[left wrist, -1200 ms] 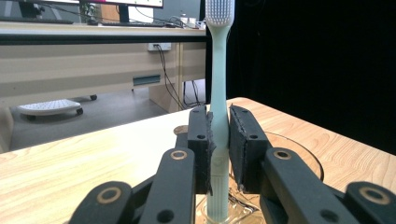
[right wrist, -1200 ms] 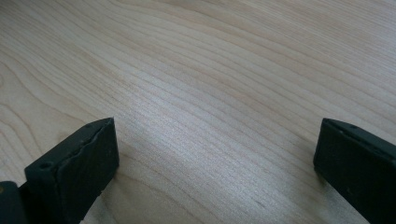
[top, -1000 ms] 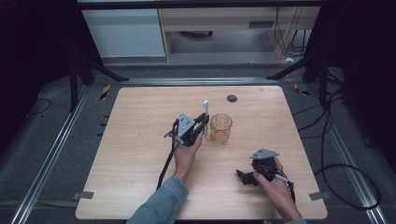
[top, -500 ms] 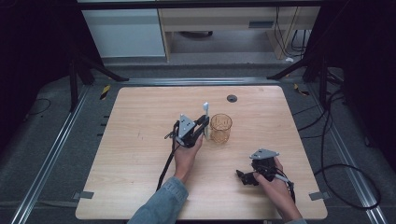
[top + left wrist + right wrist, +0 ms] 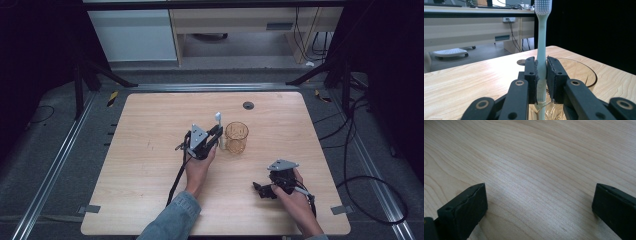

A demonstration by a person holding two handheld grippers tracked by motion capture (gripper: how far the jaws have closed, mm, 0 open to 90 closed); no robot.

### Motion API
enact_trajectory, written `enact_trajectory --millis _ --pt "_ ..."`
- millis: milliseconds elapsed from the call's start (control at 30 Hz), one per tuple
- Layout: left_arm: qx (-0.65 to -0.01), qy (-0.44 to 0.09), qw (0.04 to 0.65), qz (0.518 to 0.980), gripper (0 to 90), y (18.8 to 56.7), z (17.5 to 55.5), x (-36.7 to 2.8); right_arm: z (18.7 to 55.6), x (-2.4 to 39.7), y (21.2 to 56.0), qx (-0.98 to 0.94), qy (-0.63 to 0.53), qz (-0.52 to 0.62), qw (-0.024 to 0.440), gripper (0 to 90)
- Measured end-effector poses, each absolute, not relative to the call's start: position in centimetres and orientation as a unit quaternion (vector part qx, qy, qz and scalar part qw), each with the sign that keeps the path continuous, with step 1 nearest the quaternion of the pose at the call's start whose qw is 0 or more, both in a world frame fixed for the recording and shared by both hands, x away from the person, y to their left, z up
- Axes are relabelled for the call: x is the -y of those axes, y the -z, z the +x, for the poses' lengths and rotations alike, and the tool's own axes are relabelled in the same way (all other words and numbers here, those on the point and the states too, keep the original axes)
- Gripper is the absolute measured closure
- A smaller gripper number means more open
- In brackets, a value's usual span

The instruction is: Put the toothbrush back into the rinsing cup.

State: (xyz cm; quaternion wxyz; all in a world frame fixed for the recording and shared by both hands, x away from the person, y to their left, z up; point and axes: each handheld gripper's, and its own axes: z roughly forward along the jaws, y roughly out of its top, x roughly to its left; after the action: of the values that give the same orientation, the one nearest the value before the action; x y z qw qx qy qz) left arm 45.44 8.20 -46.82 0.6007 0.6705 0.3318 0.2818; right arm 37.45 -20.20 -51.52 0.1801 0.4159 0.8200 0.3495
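High view: left gripper (image 5: 216, 134) near bench (image 5: 150, 120) centre, clamped on pale toothbrush (image 5: 218, 120), upright, bristle head up, just beside clear cup (image 5: 236, 138). Right gripper (image 5: 262, 190) near bench's right front corner, low over wood.

Left gripper view: jaws pinch toothbrush handle (image 5: 541, 50); cup rim (image 5: 584, 72) behind.

Right gripper view: jaws wide apart, bare wood between. No legible writing.

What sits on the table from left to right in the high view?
Left gripper clamped on the upright toothbrush → clear amber cup → right gripper, jaws apart over bare wood.
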Motion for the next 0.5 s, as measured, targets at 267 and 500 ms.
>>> enact_trajectory --millis 267,500 --pt "-0.333 -0.282 0.597 0.673 78.4 47.23 45.29 -8.18 37.46 20.2 51.53 -0.821 -0.349 0.414 0.181 0.4" --pt "-0.332 -0.281 0.596 0.675 78.3 47.2 45.3 -8.21 37.45 20.21 51.52 -0.821 -0.349 0.414 0.181 0.4"
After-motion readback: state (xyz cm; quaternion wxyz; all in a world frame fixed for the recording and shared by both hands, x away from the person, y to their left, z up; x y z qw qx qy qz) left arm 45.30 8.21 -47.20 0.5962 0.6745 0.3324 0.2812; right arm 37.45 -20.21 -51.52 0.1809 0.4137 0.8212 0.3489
